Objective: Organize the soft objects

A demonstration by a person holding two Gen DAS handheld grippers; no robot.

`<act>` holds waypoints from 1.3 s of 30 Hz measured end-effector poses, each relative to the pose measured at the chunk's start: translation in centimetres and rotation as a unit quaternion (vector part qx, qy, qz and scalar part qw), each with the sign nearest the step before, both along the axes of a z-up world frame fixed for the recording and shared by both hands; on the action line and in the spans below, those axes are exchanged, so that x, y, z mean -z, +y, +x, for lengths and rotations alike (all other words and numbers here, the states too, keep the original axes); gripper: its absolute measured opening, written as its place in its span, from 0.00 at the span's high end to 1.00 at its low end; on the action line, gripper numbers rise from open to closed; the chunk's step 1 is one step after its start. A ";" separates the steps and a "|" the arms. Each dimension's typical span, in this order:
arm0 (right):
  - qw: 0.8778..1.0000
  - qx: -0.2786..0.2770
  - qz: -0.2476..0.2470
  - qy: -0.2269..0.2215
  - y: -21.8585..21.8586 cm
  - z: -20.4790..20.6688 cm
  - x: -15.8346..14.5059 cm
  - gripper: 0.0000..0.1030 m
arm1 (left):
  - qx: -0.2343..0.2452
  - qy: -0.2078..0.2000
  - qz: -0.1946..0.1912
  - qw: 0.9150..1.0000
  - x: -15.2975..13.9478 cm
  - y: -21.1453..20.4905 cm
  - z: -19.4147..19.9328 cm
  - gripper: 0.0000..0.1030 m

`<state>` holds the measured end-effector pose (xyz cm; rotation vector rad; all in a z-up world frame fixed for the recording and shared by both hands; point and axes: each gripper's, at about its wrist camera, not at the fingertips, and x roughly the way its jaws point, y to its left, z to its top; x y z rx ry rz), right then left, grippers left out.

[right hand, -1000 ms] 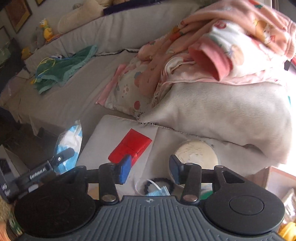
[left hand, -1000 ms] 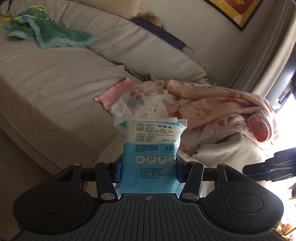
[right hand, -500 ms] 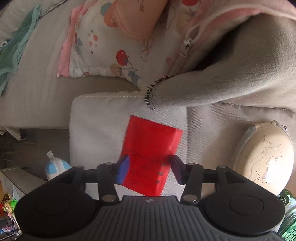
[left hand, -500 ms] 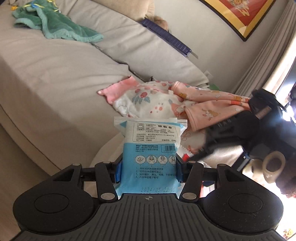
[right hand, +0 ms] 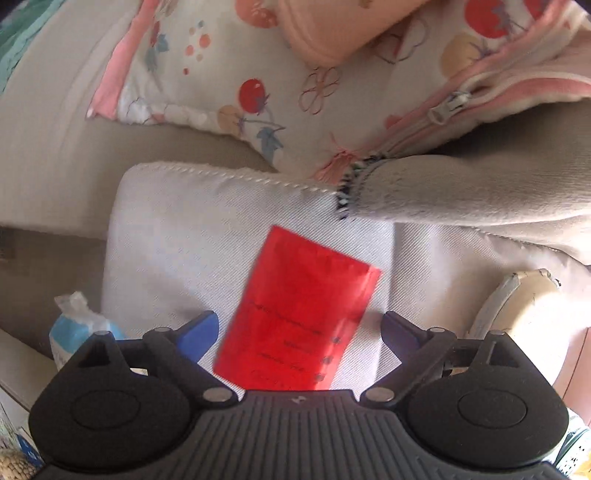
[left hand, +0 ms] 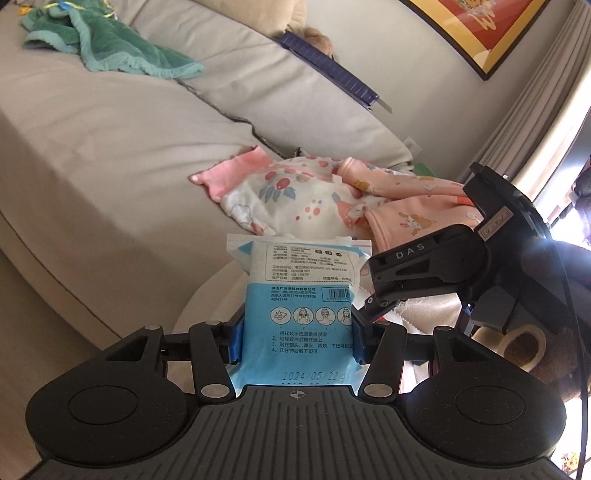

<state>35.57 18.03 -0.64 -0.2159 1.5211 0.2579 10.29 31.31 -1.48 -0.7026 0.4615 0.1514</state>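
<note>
Right wrist view: right tongs (right hand: pixel 299 328) opening astride the red packet (right hand: pixel 295 317) at 6 o'clock, ready to grasp; left tongs (left hand: pixel 295 336) clamp the wipes pack (left hand: pixel 297 295) for carrying.

Your packet (right hand: pixel 299 314) lies on the cushion (right hand: pixel 177 236) before the clothes pile (right hand: pixel 295 85), with the wipes pack (right hand: pixel 79 332) off its left edge

red packet (right hand: pixel 299 317) print blurred, lower edge hidden, framed picture (left hand: pixel 491 33) cropped
</note>
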 end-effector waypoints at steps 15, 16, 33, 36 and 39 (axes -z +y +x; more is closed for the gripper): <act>0.998 -0.054 0.016 -0.026 -2.3 -0.8 -2.8 0.99 | 0.035 0.002 -0.012 0.999 -2.8 -0.1 -1.5 0.45; 0.998 -0.054 0.025 -0.027 -2.5 -0.8 -3.1 0.99 | 0.036 0.000 -0.013 0.999 -3.0 -0.3 -1.7 0.45; 0.965 -0.185 0.166 -0.078 -4.3 1.3 -1.1 0.44 | 0.107 0.079 -0.077 0.988 -1.0 -1.6 2.8 0.45; 0.962 -0.204 0.170 -0.061 -3.5 1.4 -1.0 0.30 | 0.093 0.066 -0.076 0.991 -0.8 -2.0 2.5 0.45; 0.960 -0.222 0.161 -0.051 -2.7 1.2 -0.9 0.23 | 0.085 0.058 -0.076 0.992 -0.7 -2.0 2.5 0.45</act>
